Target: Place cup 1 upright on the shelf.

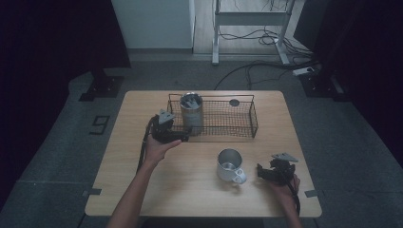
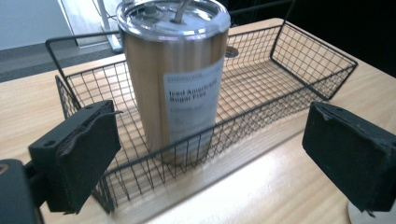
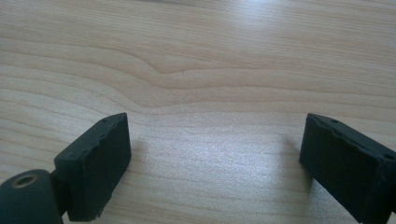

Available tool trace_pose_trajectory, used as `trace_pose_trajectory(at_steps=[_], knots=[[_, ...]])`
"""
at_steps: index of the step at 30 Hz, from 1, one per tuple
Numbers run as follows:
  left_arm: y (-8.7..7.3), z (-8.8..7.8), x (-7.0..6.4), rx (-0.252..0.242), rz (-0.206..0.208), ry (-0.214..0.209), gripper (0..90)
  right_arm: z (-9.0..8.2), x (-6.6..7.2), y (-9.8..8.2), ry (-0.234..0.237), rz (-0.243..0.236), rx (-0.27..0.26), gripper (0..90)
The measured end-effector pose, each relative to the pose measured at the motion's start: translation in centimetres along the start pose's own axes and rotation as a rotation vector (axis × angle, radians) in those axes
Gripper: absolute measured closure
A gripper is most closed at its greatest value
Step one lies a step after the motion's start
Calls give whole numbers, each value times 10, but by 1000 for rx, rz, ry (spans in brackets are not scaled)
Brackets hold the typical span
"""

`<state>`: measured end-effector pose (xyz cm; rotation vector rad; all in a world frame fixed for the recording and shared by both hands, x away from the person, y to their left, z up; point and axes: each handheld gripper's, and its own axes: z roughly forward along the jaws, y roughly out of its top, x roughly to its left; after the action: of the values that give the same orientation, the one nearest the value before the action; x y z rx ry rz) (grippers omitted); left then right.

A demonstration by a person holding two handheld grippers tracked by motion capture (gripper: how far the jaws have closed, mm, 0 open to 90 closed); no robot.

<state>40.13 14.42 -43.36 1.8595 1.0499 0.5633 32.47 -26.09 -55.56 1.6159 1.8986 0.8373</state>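
Note:
A steel tumbler (image 1: 191, 111) with a clear lid and a white label (image 2: 192, 100) stands upright at the left end of a black wire basket (image 1: 254, 116). My left gripper (image 1: 183, 135) is just outside the basket's front left corner, aimed at the tumbler (image 2: 173, 79) through the mesh. Its jaws stand open with nothing between them, and the basket's front wall (image 2: 261, 112) runs across ahead of them. A metal mug (image 1: 230, 164) with a pale handle sits on the table in front of the basket. My right gripper (image 1: 263, 172) rests to the mug's right, open over bare wood (image 3: 215, 163).
The wooden table (image 1: 142, 190) has free room at the front left. The rest of the basket (image 2: 317, 60) holds nothing but a small dark round disc (image 1: 234, 102) near its back wall. Cables and a desk frame (image 1: 252, 19) lie on the floor beyond the table.

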Motion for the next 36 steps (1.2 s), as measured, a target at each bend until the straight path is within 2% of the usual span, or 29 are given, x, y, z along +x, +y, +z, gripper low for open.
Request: trace_pose_trajectory(at_steps=[2,6,8,10,11,13,17,22,26,29,30,31,34,36], knots=[[-8,-8,-4,2,7,-7,41,0,0,0,0,1,-1,87],[-18,-14,-8,9,15,-24,39,0,0,0,-1,0,-1,87],[-31,-19,-9,31,4,-39,40,0,0,0,-1,0,0,87],[-35,-20,-9,44,-4,-37,49,0,0,0,-1,0,0,87],[-44,-24,-9,55,-13,-40,51,0,0,0,-2,0,0,87],[-53,-27,-8,58,-23,-48,52,0,0,0,-1,1,-1,88],[-64,-33,-8,71,-15,-44,52,0,0,0,-1,1,-1,88],[-84,-45,-11,105,-27,-89,55,0,0,0,-2,1,0,88],[-94,-48,-10,122,-35,-91,60,0,0,0,-2,1,0,88],[-109,-50,-8,139,-59,-90,65,0,0,0,-1,1,-1,88],[-109,-50,-8,139,-59,-90,67,0,0,0,-1,1,-1,89],[-117,-50,-7,144,-67,-88,67,0,0,0,-1,1,-1,89],[-123,-51,-6,168,-61,-69,71,0,0,0,-1,1,-2,89],[-127,-52,-5,162,-82,-69,71,0,0,0,-1,1,-1,89]])
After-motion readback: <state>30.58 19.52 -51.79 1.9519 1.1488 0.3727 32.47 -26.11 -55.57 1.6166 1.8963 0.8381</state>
